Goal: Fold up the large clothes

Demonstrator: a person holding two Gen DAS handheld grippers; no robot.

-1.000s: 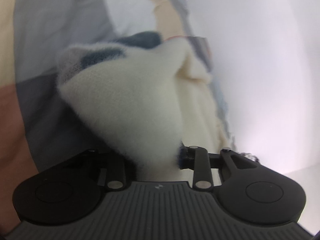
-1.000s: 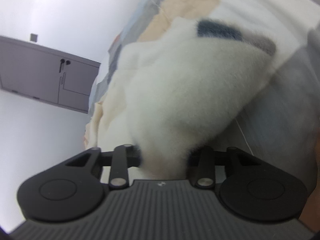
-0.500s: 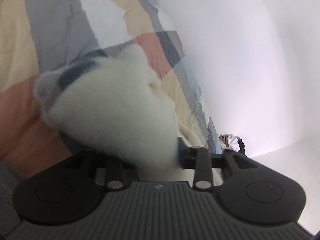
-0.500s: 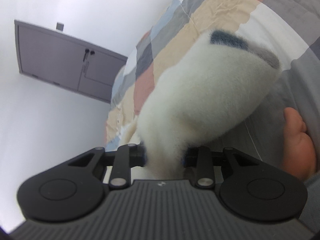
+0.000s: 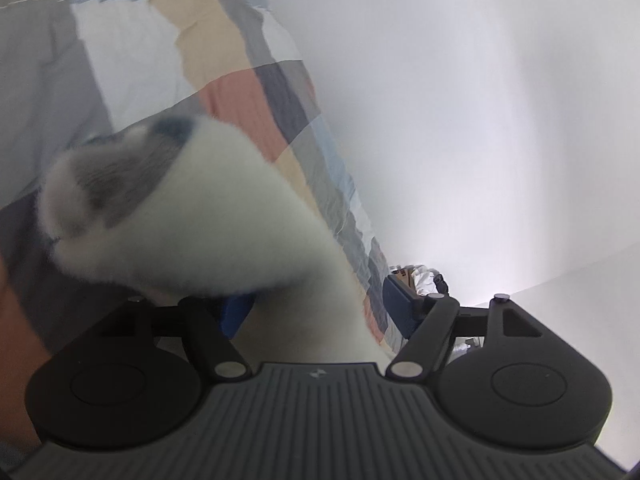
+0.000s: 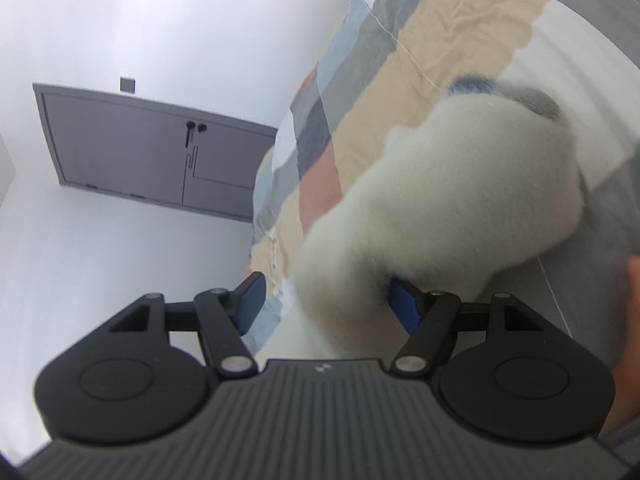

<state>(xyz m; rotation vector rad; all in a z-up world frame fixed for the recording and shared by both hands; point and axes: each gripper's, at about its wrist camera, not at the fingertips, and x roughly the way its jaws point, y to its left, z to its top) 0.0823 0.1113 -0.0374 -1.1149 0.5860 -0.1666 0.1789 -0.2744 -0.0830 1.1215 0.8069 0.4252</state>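
A fluffy white garment (image 5: 224, 236) with a dark blue and grey patch near its end bulges up in front of both cameras, over a patchwork quilt (image 5: 132, 64). My left gripper (image 5: 318, 308) has its jaws opening; the fabric still lies between them, leaning on the left pad, with a gap to the right pad. In the right wrist view the same garment (image 6: 448, 200) runs between the opening jaws of my right gripper (image 6: 326, 302), close to the right pad and clear of the left one. Neither pair of pads pinches it.
The quilt (image 6: 440, 40) of grey, beige, salmon and white patches covers a bed. A grey double door (image 6: 160, 152) stands in the white wall on the left of the right wrist view. A person's hand (image 6: 632, 280) shows at that view's right edge. Small clutter (image 5: 424, 280) lies beyond the bed.
Both grippers were pinched on the fluffy fabric; their jaws have now spread and released the pinch. Both cameras have risen, so more of the quilt, wall and door shows.
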